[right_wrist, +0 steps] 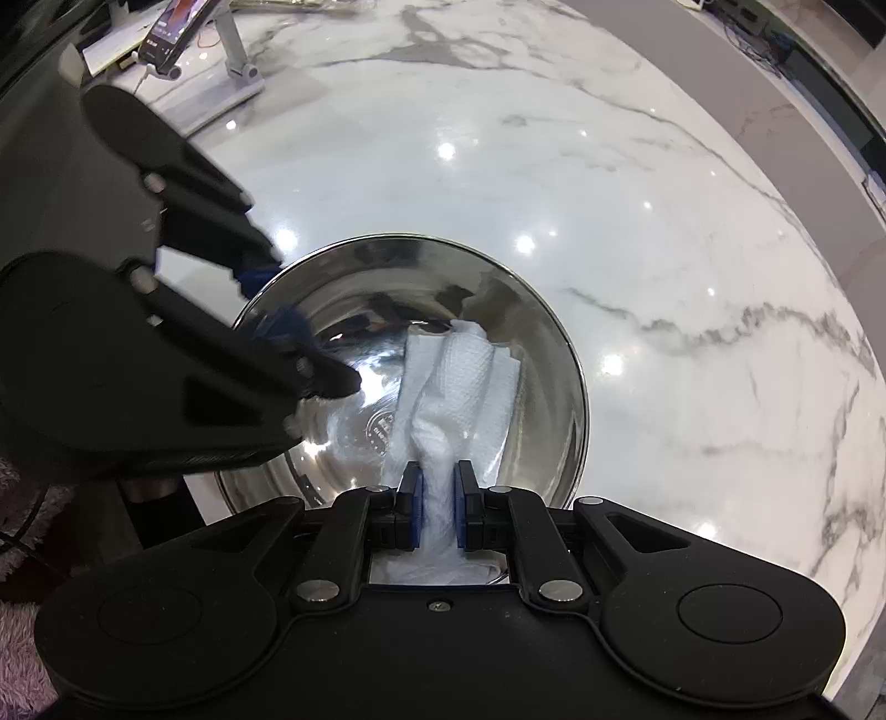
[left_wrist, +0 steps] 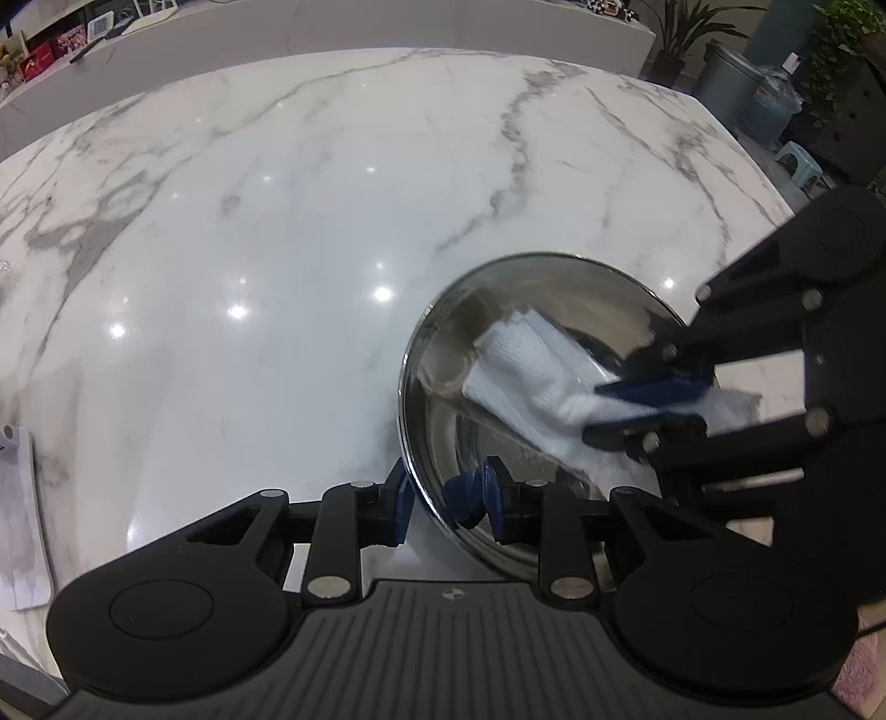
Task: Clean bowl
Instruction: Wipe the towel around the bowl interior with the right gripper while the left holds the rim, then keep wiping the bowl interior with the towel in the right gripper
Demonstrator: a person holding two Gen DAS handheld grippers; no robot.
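Note:
A shiny steel bowl (left_wrist: 531,258) (right_wrist: 410,239) stands on the white marble table (left_wrist: 277,221) (right_wrist: 664,277). My right gripper (right_wrist: 437,498) (left_wrist: 648,404) reaches into the bowl from above and is shut on a crumpled white paper towel (right_wrist: 465,365) (left_wrist: 526,360). The towel's free end lies against the bowl's inner wall and bottom. My left gripper (left_wrist: 446,501) (right_wrist: 271,302) straddles the bowl's near rim, one blue pad outside and one inside. A gap shows between the inner pad and the wall, so the jaws stand slightly apart around the rim.
A phone on a stand (right_wrist: 171,27) sits at the table's far corner. A sheet of paper (left_wrist: 16,498) lies at the left edge. Bins (left_wrist: 731,72), plants and a small stool (left_wrist: 797,160) stand beyond the table. A fuzzy pink rug (right_wrist: 22,637) lies below the table edge.

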